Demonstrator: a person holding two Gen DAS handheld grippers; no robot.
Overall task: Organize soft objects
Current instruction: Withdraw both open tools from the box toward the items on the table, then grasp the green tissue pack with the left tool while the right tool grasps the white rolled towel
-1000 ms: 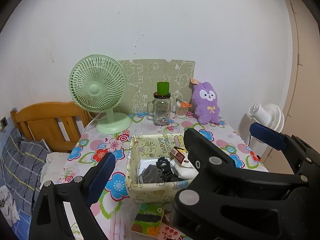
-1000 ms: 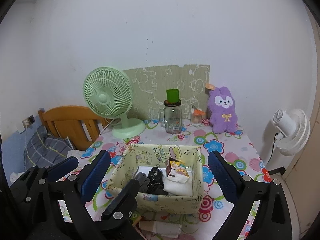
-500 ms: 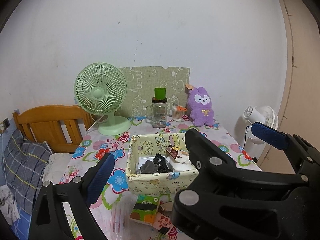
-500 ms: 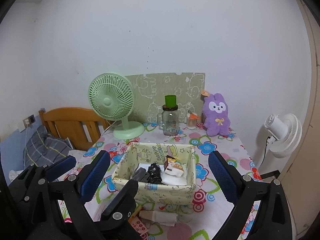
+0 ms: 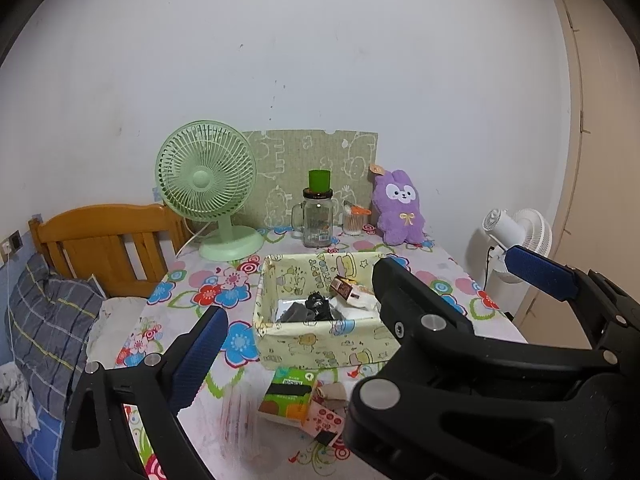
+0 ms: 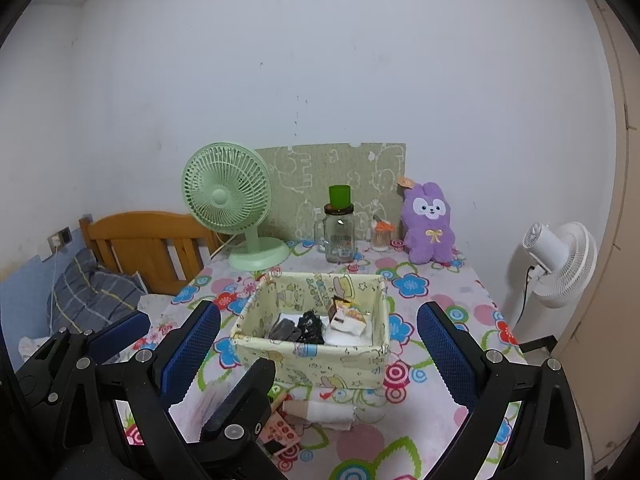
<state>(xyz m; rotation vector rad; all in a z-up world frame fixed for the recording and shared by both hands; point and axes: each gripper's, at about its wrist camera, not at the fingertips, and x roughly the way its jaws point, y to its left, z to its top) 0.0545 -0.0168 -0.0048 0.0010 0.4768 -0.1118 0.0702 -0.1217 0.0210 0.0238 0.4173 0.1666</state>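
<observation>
On fabric bin point(image 6: 316, 356) wall | pale lettering, possibly "HAPPY" | unclear

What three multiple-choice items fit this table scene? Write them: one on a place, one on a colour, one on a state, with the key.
1. Where does the purple plush rabbit sit?
A. Inside the fabric box
B. At the back of the table, by the wall
C. On the bed

2. What colour is the cup on top of the glass jar?
A. Green
B. Red
C. White

3. How do the left gripper and right gripper stand?
A. Both shut on socks
B. One open, one shut
C. Both open, holding nothing

Key: B, the rabbit stands behind the fabric box near the wall; A, the cup is plainly green; C, blue pads are wide apart in both wrist views with nothing between them.
</observation>
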